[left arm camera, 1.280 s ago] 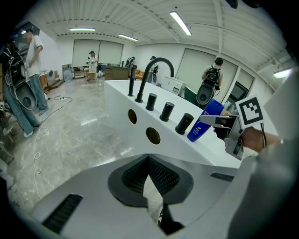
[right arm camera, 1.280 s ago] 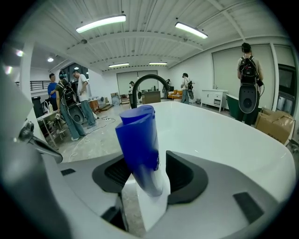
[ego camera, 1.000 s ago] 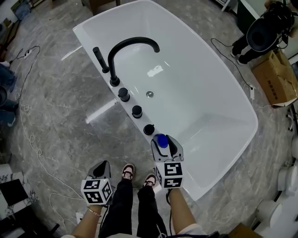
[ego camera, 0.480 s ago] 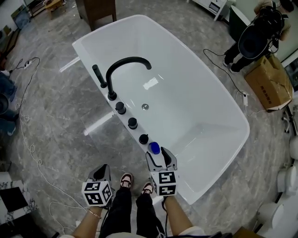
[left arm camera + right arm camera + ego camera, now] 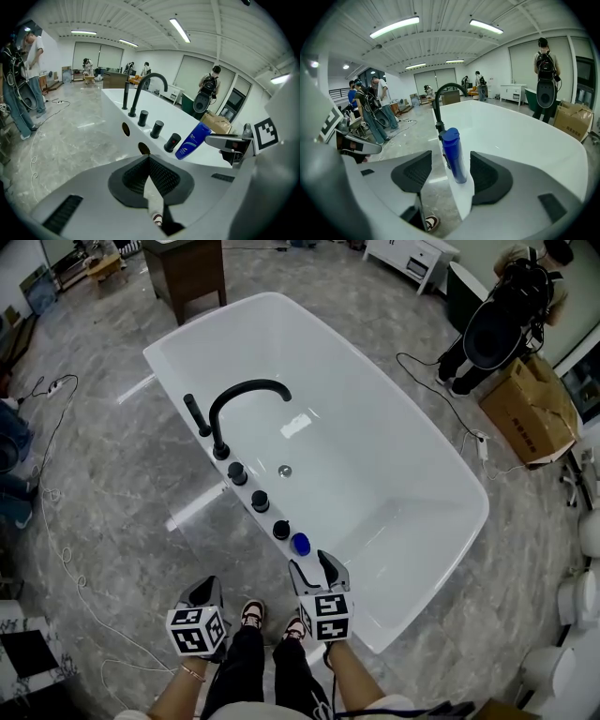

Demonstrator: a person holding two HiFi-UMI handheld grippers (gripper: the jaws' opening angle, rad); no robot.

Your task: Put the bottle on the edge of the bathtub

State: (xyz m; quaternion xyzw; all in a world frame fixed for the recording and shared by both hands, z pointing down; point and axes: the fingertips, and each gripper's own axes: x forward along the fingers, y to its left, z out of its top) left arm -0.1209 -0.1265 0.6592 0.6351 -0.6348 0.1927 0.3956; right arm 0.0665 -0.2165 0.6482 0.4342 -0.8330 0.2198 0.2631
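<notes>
A blue bottle point(image 5: 300, 543) stands cap up on the near rim of the white bathtub point(image 5: 394, 437), just beside the nearest of three black knobs point(image 5: 260, 501) that run in a row from the curved black faucet point(image 5: 246, 390). The right gripper point(image 5: 310, 562) points at the bottle from the person's side, and its jaws have just been opening. They are now spread wide. In the right gripper view the bottle shows in the gap between the two dark pads and touches neither of them. In the head view it sits just ahead of the jaw tips. The left gripper point(image 5: 202, 589) is held lower and to the left, over the grey marble floor point(image 5: 103, 474) and well apart from the tub. Its jaws are pressed together with nothing between them. The person's shoes point(image 5: 251, 613) show between the two grippers.
</notes>
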